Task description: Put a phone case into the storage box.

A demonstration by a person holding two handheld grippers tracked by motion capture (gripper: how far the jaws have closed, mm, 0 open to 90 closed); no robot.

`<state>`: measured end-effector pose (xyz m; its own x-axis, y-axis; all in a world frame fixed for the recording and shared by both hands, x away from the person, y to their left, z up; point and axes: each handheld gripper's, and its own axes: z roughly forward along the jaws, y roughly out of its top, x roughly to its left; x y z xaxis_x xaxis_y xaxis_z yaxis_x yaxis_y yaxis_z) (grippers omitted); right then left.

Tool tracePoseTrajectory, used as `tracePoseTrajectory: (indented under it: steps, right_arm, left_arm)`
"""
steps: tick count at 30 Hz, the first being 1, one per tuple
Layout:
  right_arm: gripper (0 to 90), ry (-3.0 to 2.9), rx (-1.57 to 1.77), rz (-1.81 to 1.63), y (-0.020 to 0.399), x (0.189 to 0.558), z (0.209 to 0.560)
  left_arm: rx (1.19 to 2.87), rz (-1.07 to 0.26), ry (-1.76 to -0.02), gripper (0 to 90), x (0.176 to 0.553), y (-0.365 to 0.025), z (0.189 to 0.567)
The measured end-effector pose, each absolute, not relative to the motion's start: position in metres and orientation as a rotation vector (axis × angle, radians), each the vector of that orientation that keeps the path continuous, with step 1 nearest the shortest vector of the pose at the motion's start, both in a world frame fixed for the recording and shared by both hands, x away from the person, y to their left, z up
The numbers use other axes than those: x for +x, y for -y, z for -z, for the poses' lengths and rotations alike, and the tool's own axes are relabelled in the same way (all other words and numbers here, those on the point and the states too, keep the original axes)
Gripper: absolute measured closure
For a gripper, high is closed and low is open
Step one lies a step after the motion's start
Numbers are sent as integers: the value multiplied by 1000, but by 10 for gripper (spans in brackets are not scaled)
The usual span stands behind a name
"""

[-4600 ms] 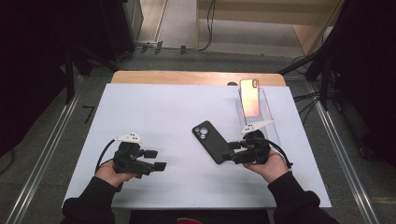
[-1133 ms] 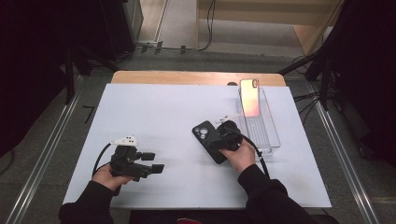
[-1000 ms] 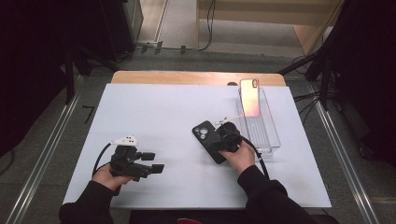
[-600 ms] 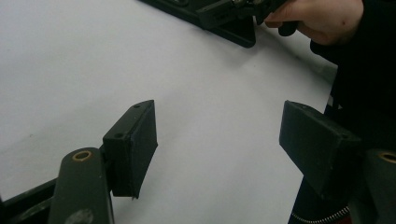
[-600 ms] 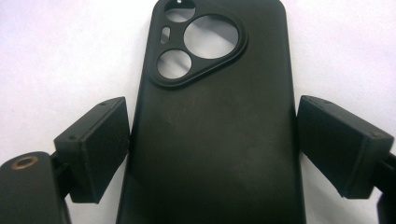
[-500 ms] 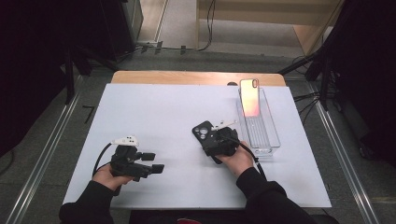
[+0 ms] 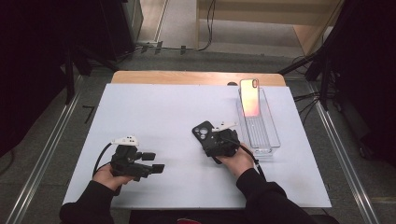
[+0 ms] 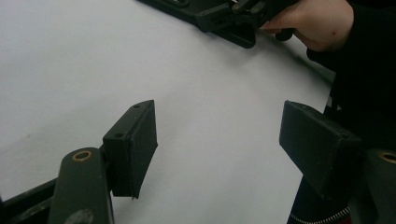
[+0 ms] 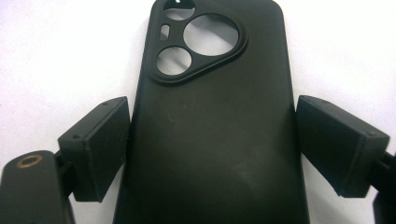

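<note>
The right gripper [image 9: 208, 154] straddles the black phone case [image 9: 210, 140] — jaws wide, apparently not yet clamping; next, squeeze its edges squarely — then lift.

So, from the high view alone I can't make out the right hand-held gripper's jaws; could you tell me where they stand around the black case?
Observer: The case lies flat between the jaws of the right hand-held gripper, with one pad at each long edge. I cannot tell whether they press on it.
Operator: Thank you. Is there a phone in it?
Observer: No, it is empty. The white table shows through its camera cutouts.
Operator: And how is the left one, please?
Observer: The left hand-held gripper is open, with bare table between its jaws.
</note>
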<state>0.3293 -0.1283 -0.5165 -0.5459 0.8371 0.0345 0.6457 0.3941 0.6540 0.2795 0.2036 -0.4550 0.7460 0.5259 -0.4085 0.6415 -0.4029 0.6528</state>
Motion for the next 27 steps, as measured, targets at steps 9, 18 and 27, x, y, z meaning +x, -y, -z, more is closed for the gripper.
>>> tracePoseTrajectory:
  steps: [9, 18, 27]
  right_arm:
    - [147, -2369, 1333, -944, 134, 332, 514]
    - [150, -2371, 1343, -1042, 134, 329, 502]
    - [150, -2342, 1348, -1181, 137, 318, 478]
  left_arm:
    - [2088, 161, -883, 279, 280, -204, 454]
    - [2057, 139, -909, 276, 283, -199, 446]
    - [2015, 201, -956, 252, 293, -188, 433]
